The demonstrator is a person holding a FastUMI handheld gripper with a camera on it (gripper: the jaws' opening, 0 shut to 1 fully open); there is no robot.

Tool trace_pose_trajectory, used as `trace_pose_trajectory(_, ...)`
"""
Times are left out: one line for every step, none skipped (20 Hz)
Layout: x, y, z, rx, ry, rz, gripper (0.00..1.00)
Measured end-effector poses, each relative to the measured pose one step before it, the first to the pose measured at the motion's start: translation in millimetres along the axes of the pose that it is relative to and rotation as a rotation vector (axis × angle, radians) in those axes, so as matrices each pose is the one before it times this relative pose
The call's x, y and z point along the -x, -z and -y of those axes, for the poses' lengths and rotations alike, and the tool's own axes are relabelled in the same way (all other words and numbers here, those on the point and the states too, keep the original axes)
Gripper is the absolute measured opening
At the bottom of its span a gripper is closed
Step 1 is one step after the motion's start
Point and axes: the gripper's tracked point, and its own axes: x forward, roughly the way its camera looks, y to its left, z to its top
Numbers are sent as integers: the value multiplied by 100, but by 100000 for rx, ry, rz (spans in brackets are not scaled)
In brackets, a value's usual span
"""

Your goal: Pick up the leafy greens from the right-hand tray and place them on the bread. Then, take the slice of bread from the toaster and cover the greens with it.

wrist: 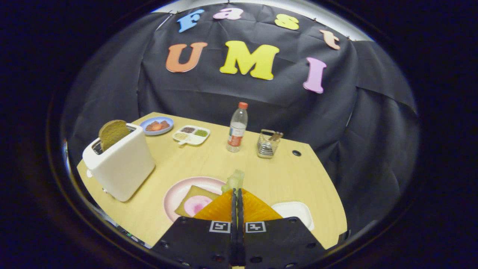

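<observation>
My gripper [236, 191] is shut on a pale leafy green [234, 180], which sticks up from between the fingertips above the table. Just left of the fingers lies a pink plate [175, 192] with a slice of bread [192, 198] topped by a pink round slice [198, 204]. To the right of the fingers sits a white tray [295, 211], partly hidden by the gripper. A white toaster [121, 168] stands at the left with a brown bread slice [112, 133] poking out of its slot.
Beyond the fingers, at the back of the wooden table [261, 168], stand a plastic bottle [236, 127], a wire basket with utensils [267, 144], a divided white dish [191, 134] and a blue plate with red food [158, 125].
</observation>
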Motion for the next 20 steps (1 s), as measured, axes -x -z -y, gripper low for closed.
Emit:
trace_pose_trajectory(159,-85,-1504,2131,-2195,589,0)
trace_pose_trajectory(101,-217,-1539,1549,-2561,893,0)
trace_pose_trajectory(-10,-147,-1700,1416,-3283,805,0)
trace_pose_trajectory(-229,-170,-1566,994,-3076,743,0)
trace_pose_trajectory(-445,-44,-1200,114,-2665,300,0)
trace_pose_trajectory(-420,-15,-1047,-597,-2488,-271,0)
trace_pose_trajectory(-584,70,-849,-1327,-2200,-401,0)
trace_pose_trajectory(-798,115,-277,-1095,-456,-405,0)
trace_pose_trajectory(-762,166,353,-449,1071,-577,0)
trace_pose_trajectory(-882,313,586,-676,1553,-699,0)
trace_pose_trajectory(-941,311,711,-1219,1301,-750,0)
trace_pose_trajectory(-946,198,995,-786,1943,238,0)
trace_pose_trajectory(-845,156,717,53,837,324,0)
trace_pose_trajectory(-749,274,736,512,695,572,0)
trace_pose_trajectory(-718,490,839,588,1199,-165,0)
trace_pose_trajectory(-563,518,658,-210,875,-399,0)
trace_pose_trajectory(-569,605,365,-1086,-233,-982,0)
trace_pose_trajectory(-460,377,222,-1392,-208,-966,0)
trace_pose_trajectory(-337,482,406,-1255,585,-1063,0)
trace_pose_trajectory(-371,355,217,-874,211,-971,0)
